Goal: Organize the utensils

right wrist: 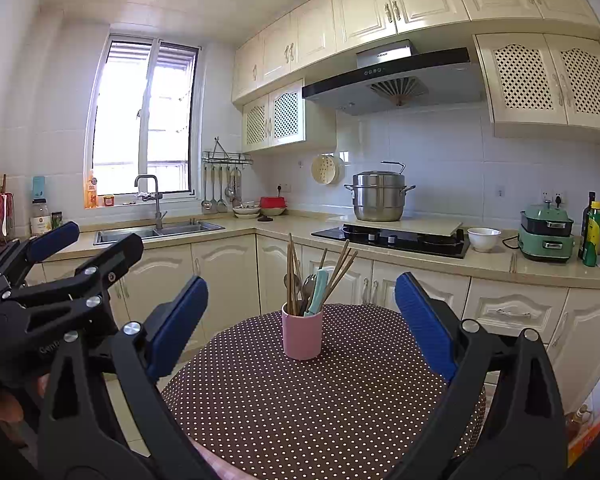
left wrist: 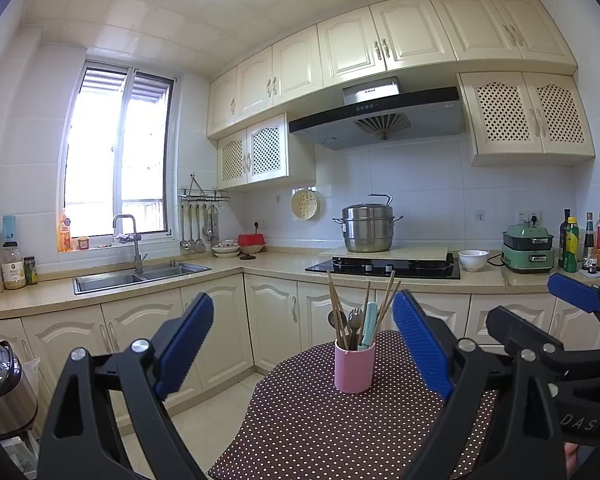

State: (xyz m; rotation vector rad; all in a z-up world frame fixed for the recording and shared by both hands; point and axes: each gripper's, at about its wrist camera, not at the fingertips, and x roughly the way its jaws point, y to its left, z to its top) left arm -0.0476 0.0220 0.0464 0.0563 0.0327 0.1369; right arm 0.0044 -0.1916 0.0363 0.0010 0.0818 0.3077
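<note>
A pink cup [left wrist: 354, 366] [right wrist: 302, 334] stands upright on a round table with a brown polka-dot cloth [left wrist: 320, 432] [right wrist: 324, 404]. Wooden chopsticks [left wrist: 336, 308] [right wrist: 291, 276], a metal spoon and fork [left wrist: 354, 322] [right wrist: 308, 286] and a mint-handled utensil [left wrist: 369, 322] [right wrist: 319, 290] stick up from it. My left gripper [left wrist: 302, 340] is open, short of the cup, nothing between its blue pads. My right gripper [right wrist: 302, 312] is also open and empty, facing the cup from the near side. Each gripper shows at the edge of the other's view.
Behind the table runs an L-shaped counter with a sink [left wrist: 140, 274], a black hob [left wrist: 384, 266] carrying a steel steamer pot [left wrist: 367, 228], a white bowl [left wrist: 473, 259], a green cooker [left wrist: 527, 248] and bottles [left wrist: 584, 244]. A rice cooker [left wrist: 4, 384] stands at the left.
</note>
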